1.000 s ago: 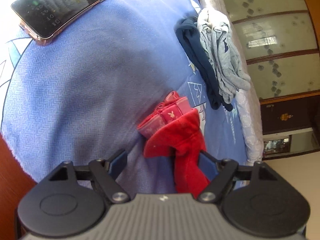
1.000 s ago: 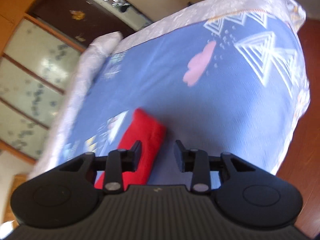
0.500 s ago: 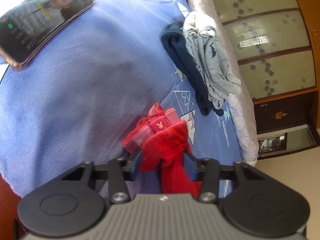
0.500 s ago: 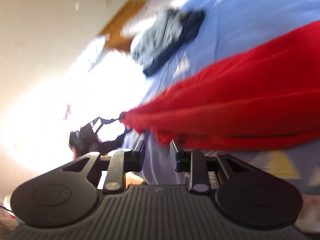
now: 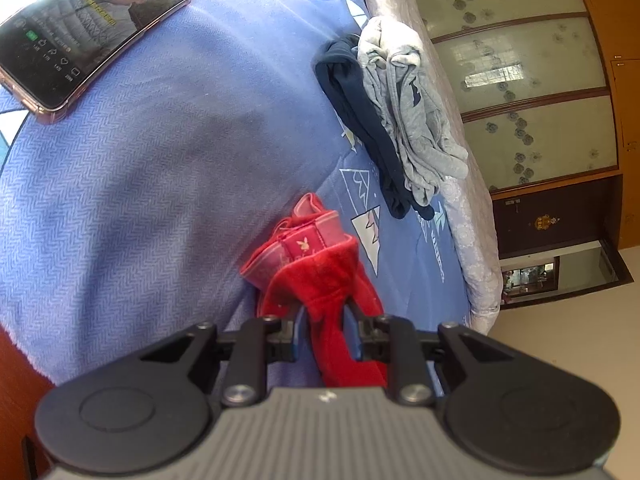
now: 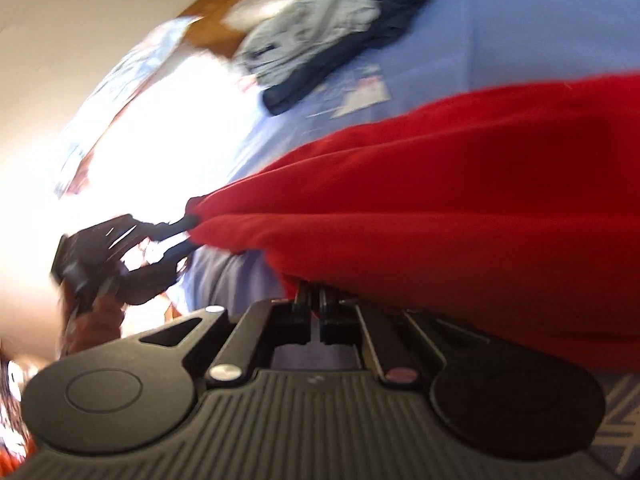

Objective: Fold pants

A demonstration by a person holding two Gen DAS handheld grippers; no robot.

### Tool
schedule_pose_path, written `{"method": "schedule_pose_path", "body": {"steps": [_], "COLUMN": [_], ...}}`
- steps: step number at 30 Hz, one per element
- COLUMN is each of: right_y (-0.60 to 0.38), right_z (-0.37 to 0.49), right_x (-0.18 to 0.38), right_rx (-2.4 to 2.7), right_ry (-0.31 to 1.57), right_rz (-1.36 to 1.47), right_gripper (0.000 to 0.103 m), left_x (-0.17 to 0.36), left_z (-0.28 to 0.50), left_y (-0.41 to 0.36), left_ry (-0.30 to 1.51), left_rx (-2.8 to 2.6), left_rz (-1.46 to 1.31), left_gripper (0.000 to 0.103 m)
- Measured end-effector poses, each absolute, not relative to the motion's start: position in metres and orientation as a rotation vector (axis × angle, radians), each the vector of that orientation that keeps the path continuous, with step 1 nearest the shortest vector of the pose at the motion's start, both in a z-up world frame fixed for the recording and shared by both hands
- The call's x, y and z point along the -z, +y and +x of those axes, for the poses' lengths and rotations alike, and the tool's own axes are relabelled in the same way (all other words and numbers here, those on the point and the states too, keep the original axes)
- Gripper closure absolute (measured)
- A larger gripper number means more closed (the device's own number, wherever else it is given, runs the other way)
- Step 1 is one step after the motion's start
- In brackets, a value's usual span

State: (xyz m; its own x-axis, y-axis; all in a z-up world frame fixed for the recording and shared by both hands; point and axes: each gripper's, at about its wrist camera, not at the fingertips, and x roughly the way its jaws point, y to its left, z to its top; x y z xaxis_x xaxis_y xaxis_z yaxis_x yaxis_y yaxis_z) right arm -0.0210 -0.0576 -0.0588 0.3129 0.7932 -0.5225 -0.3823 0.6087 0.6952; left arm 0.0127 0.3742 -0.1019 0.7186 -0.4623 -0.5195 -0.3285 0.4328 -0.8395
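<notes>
— Since a second ago, both sets of jaws have closed in; the right gripper (image 6: pixel 315 300) swung from the bedspread to the red pants (image 6: pixel 460 208).
— Is it gripping?
— Jaws nearly together under the hem; the contact is hidden.
— Left gripper (image 5: pixel 323 322)?
— Clamped on the waistband end above the bed (image 5: pixel 140 184), near its edge. Grey and navy clothes (image 5: pixel 404 120) and the phone (image 5: pixel 86 36) lie well apart.
</notes>
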Motion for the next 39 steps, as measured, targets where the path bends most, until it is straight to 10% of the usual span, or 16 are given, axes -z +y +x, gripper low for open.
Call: {"method": "schedule_pose_path", "body": {"steps": [8,23,26,34,39], "right_y": [-0.012,-0.038,0.003,0.014,0.019], "right_z": [-0.088,-0.008,-0.03,-0.074,-0.079], "right_x": [0.081,0.023,0.061,0.056,0.061], "right_rx": [-0.926,-0.758,-0.955,-0.948,-0.933], "right_ry": [1.069,0.766,0.971,0.786,0.763], "right_rz": [-0.099,0.215,0.048,-0.141,-0.134], "right_gripper": [0.1,0.09,0.09,0.084,0.083], "left_x": [0.111,0.08,0.085,0.095,0.07], "left_z": [0.005,0.003,0.008,0.018,0.022], "left_y": [0.381,0.376,0.371,0.378,0.361], "left_ry": [0.844,0.779,0.816,0.848,0.754], "left_rx": [0.08,0.091,0.073,0.021,0.123], "left_rz": [-1.162,-1.122,-1.097,-1.105,-0.997], "left_gripper": [0.066,0.033,0.036,0.035,0.061]}}
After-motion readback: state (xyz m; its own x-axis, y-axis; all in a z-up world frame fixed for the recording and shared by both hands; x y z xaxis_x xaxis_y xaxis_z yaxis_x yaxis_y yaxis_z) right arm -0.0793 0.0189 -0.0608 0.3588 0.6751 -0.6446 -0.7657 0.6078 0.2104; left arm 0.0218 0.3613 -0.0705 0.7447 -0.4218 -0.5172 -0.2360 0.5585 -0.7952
